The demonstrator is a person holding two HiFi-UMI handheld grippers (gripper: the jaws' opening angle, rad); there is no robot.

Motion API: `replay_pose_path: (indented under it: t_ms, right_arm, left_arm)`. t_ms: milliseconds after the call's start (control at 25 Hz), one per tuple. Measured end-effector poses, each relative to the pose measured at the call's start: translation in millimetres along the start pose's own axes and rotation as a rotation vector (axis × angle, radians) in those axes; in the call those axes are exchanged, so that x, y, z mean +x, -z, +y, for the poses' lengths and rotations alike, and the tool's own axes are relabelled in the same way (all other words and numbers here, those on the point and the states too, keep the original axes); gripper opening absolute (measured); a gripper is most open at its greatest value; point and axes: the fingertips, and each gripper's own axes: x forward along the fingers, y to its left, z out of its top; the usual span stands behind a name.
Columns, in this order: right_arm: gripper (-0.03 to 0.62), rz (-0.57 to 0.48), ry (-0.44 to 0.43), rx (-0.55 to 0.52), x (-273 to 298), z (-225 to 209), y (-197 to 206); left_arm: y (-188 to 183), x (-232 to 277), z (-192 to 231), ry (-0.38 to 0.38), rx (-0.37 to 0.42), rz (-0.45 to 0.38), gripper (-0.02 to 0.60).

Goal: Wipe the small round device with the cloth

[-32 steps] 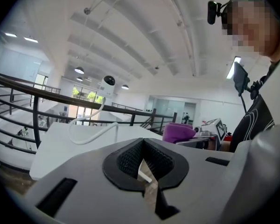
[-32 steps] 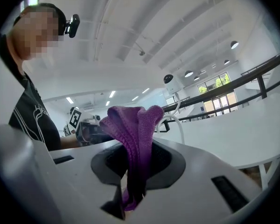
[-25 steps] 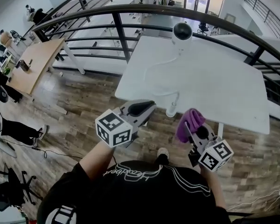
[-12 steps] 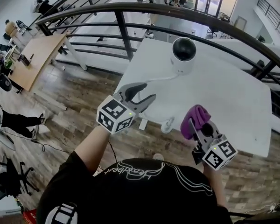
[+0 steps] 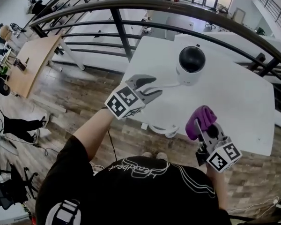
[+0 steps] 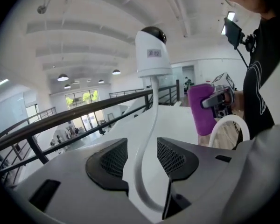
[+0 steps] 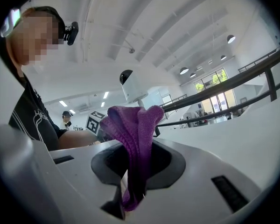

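The small round device, white with a black dome, stands on the white table; it also shows as the device and the device. My left gripper hovers just left of it, open, its jaws having just been opening. In the left gripper view the device's white cable runs through the left gripper without being pinched. My right gripper is shut on the purple cloth, below the device. The cloth hangs bunched from the right gripper.
A dark metal railing curves behind the table. The cable loops off the table's near edge. Wooden floor lies below, with a wooden desk at far left.
The left jaws went from shut to open. Both grippers moved forward over the table edge toward the device, the left one farther.
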Motion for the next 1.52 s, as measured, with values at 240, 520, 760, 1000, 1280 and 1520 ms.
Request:
replay_pose_path:
  t_ms: [240,520,760,1000,1280,1520]
  right_arm:
    - [0.061,0.002,0.047,-0.008,7.3,-2.3,7.1]
    - [0.061,0.002,0.069,-0.029,15.9,2.5,6.7]
    - [0.061,0.008,0.115,-0.142,15.3,6.4,-6.5]
    - [0.061,-0.033,0.160,-0.331,14.8,14.0,-45.6]
    - [0.061,-0.110,0.249,-0.706,7.6,33.4,-119.4]
    - [0.061,-0.163,0.326,-1.057,11.8,61.1,-151.9]
  left_arm:
    - [18.2,19.0,-3.6,0.087,0.023,0.012,0.175]
    - [22.2,22.2,-2.0,0.123,0.039,-0.015,0.084]
    - [23.7,21.0,-3.2,0.134,0.057,-0.022,0.078]
    - [23.7,20.2,-2.8,0.138,0.057,-0.029,0.077]
    - [21.6,20.7,-0.9,0.136,0.052,-0.028,0.077]
    - [21.1,20.8,-1.8,0.132,0.048,-0.032,0.077]
